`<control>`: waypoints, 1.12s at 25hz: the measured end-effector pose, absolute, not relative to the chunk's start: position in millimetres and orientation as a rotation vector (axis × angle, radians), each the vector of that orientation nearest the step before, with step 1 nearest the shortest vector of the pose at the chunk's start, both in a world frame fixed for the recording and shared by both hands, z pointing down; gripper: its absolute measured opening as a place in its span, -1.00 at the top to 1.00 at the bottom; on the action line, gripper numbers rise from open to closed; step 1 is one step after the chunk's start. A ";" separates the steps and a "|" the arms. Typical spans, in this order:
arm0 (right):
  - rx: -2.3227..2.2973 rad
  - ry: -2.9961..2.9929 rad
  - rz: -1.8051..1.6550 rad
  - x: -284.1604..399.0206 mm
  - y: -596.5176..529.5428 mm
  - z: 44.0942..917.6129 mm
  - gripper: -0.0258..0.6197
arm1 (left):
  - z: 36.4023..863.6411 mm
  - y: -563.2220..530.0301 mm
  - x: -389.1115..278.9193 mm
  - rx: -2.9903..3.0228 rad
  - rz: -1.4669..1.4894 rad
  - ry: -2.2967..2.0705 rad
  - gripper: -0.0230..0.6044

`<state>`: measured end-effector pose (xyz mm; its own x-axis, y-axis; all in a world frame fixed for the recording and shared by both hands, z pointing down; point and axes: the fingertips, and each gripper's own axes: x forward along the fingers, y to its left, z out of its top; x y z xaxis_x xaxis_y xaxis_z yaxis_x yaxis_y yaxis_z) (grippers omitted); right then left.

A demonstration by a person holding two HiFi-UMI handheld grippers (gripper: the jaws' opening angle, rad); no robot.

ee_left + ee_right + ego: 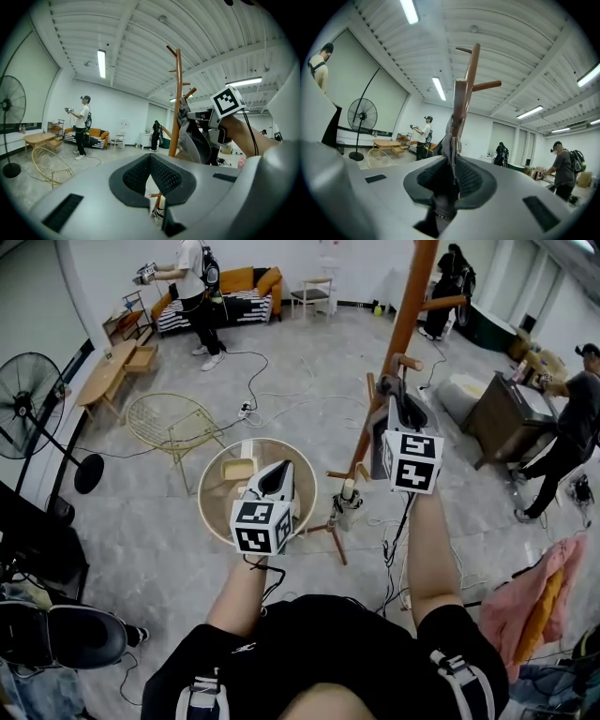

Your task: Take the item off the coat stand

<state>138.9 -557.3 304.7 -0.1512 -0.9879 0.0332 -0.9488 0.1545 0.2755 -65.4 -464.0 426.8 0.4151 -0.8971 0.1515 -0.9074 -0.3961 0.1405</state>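
Observation:
A wooden coat stand [405, 329] rises in front of me, with short pegs on its pole. A grey fabric item [405, 413], shaped like a cap, hangs on it by a peg. My right gripper [392, 390] is at the pole and shut on that item. In the right gripper view the grey cloth [449, 140] is pinched between the pads, with the pole [465, 89] just behind. The left gripper view shows the cap [194, 140] in the right gripper [194, 115] beside the stand [175, 103]. My left gripper [275, 479] is lower and to the left, shut and holding nothing.
A round wooden tray table [220, 470] stands below the left gripper, with a wire chair [169, 423] beside it. There is a floor fan [23, 409] at the left, and cables trail across the floor. People [197, 287] work at the back and right. A pink cloth [534, 601] lies at the lower right.

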 end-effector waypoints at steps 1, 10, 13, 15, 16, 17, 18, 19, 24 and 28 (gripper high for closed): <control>1.897 -2.235 -0.266 139.4 -555.8 303.6 0.70 | 426.1 -463.0 -65.2 2.469 0.075 -1.596 0.87; 1.967 -2.330 -0.285 146.6 -544.5 278.7 0.75 | 420.8 -463.7 -55.8 2.485 0.081 -1.582 0.87; 1.979 -2.351 -0.320 146.8 -536.8 271.7 0.75 | 427.2 -464.3 -54.1 2.486 0.087 -1.574 0.87; 1.981 -2.368 -0.331 147.4 -531.7 267.2 0.75 | 428.7 -466.0 -51.8 2.488 0.091 -1.568 0.87; 1.984 -2.374 -0.336 148.4 -528.6 263.4 0.75 | 427.0 -466.8 -50.5 2.490 0.089 -1.567 0.87; 1.988 -2.378 -0.342 149.7 -525.1 258.9 0.75 | 424.1 -467.4 -49.2 2.493 0.086 -1.567 0.87; 1.994 -2.380 -0.349 151.2 -521.2 254.5 0.76 | 421.1 -467.8 -47.9 2.495 0.082 -1.568 0.87; 2.001 -2.382 -0.355 152.9 -516.8 250.6 0.76 | 418.7 -467.9 -46.6 2.498 0.077 -1.568 0.87; 2.040 -2.404 -0.363 164.6 -494.8 243.8 0.76 | 417.4 -469.4 -36.7 2.521 0.073 -1.547 0.87; 2.074 -2.395 -0.338 180.6 -478.9 255.3 0.76 | 421.1 -471.8 -21.8 2.548 0.081 -1.515 0.87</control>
<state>180.6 -478.9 255.3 -0.1524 -0.9733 -0.1718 -0.9828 0.1308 0.1306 -21.8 -471.8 421.1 0.4808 -0.8662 0.1362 -0.8758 -0.4669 0.1225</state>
